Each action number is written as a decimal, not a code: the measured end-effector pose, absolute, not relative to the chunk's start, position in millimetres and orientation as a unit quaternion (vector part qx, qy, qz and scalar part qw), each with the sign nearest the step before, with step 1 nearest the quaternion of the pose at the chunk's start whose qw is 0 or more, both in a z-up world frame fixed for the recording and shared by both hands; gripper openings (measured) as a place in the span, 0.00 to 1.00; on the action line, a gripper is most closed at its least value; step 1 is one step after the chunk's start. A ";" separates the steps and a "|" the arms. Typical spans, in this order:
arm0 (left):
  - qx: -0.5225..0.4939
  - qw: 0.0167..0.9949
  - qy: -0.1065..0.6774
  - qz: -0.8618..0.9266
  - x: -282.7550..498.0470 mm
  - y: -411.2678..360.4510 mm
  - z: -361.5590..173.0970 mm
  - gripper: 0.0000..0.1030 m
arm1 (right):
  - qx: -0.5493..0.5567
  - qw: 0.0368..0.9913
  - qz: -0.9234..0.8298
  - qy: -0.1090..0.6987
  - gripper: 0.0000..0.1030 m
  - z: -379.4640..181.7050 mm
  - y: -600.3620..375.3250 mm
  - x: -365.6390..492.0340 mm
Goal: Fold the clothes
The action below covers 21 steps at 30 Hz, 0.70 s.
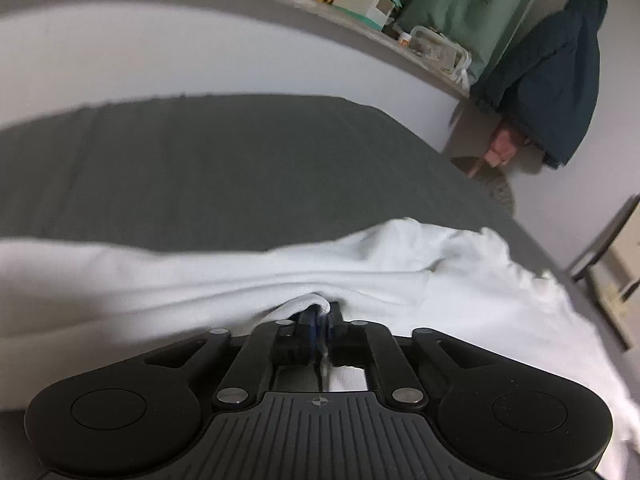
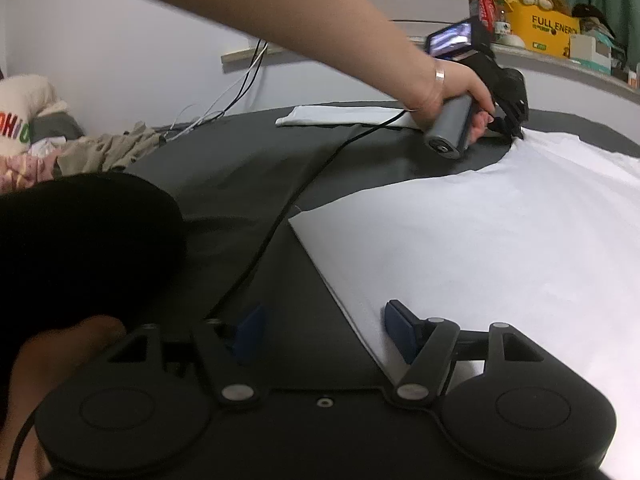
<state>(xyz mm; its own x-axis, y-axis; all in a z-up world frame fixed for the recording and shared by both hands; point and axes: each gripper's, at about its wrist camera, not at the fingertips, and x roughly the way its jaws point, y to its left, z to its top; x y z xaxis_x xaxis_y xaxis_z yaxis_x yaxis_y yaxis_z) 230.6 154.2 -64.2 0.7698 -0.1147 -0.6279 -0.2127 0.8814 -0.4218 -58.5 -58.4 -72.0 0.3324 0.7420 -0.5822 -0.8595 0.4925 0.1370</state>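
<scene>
the left gripper (image 1: 318, 320) is clamped on a bunched fold of the soft white shirt (image 2: 500, 220), which lies spread on the dark grey matte sheet (image 2: 248, 168). the right gripper (image 2: 324, 332) gapes wide, blue pads straddling the shirt's straight edge.

"FULL ENERG…" in dark letters on yellow box (image 2: 546, 34), colourful "OHIO" on cream garment (image 2: 20, 120)

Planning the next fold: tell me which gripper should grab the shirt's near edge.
Right. The right gripper is open, its fingers astride the near edge of the white shirt. The left gripper is already shut on shirt fabric at the far side.
</scene>
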 end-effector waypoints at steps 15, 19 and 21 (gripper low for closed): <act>-0.233 0.921 0.244 0.192 75.7 277.1 -16.6 0.91 | -0.116 0.816 0.486 0.289 0.64 -73.5 -58.2 -66.7; -0.191 0.901 0.273 0.278 46.4 326.2 -22.6 0.91 | -0.126 0.817 0.486 0.282 0.67 -75.5 -57.2 -70.2; -0.178 0.890 0.286 0.307 35.1 342.2 -30.7 0.91 | -0.131 0.817 0.488 0.278 0.68 -76.7 -56.6 -72.0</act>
